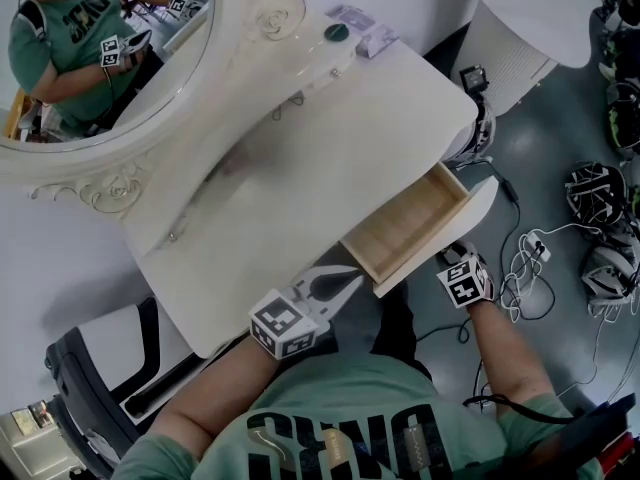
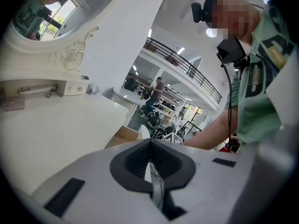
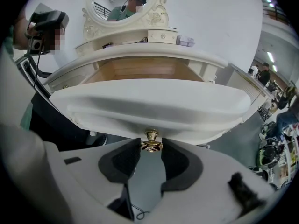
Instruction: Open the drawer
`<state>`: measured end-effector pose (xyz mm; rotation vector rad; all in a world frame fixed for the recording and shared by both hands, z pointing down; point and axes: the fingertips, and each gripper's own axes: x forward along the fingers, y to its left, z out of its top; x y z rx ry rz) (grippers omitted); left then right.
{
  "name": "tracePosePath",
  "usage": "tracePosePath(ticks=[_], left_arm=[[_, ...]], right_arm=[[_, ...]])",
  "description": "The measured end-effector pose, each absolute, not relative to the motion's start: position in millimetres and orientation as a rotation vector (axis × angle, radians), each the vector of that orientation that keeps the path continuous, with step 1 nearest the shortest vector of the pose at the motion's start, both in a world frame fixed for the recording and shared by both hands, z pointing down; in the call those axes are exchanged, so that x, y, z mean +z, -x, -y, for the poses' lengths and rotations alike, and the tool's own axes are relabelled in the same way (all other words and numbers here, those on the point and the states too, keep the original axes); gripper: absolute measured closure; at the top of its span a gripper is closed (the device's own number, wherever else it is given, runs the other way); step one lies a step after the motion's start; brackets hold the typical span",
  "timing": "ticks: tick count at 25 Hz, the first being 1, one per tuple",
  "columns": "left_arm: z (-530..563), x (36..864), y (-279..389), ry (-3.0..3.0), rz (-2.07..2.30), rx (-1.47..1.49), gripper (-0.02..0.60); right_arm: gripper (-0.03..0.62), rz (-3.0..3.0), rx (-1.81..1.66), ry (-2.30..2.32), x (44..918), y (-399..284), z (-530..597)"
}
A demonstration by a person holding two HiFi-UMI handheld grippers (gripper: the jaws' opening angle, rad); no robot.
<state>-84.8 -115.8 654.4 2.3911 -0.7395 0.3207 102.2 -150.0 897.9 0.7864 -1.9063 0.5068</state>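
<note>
Drawer (image 1: 405, 230) stands pulled well out from under the white worktop (image 1: 300, 158), its wooden inside showing. Right tongs (image 3: 151, 149) grip the gold knob (image 3: 151, 139) on the drawer's front between both pads. Left tongs (image 1: 340, 286) are closed on nothing, at the worktop's near edge just beside the drawer

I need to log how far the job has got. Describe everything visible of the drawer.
The drawer stands pulled well out of the white dressing table, roughly level. Its inside is pale bare wood and looks empty. Its front is a curved, glossy white panel with a small gold knob at the middle. The right gripper is closed on that knob; nothing else is seen touching the drawer.
</note>
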Motion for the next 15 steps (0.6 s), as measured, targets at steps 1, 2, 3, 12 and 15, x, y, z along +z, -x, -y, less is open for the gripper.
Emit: tracePosePath(ticks=[1, 2, 3, 12, 15], left_arm=[[115.4, 654.3, 84.2, -2.392, 0.738, 0.321, 0.572], [114.9, 654.1, 83.4, -2.393, 0.735, 0.322, 0.572], [114.5, 653.9, 82.7, -2.394, 0.733, 0.322, 0.572], [111.2, 651.4, 78.0, -2.402, 0.723, 0.327, 0.572], [109.1, 651.1, 76.3, -2.405, 0.722, 0.328, 0.572]], right_arm=[[0.450, 1.908, 0.506, -0.787, 897.8, -102.9, 149.1], [0.450, 1.910, 0.505, -0.788, 898.0, -103.7, 148.2], [0.451, 1.911, 0.505, -0.789, 898.2, -104.7, 147.1], [0.450, 1.904, 0.513, -0.796, 898.4, -115.2, 136.6], [0.450, 1.896, 0.514, -0.799, 897.3, -118.9, 133.3]])
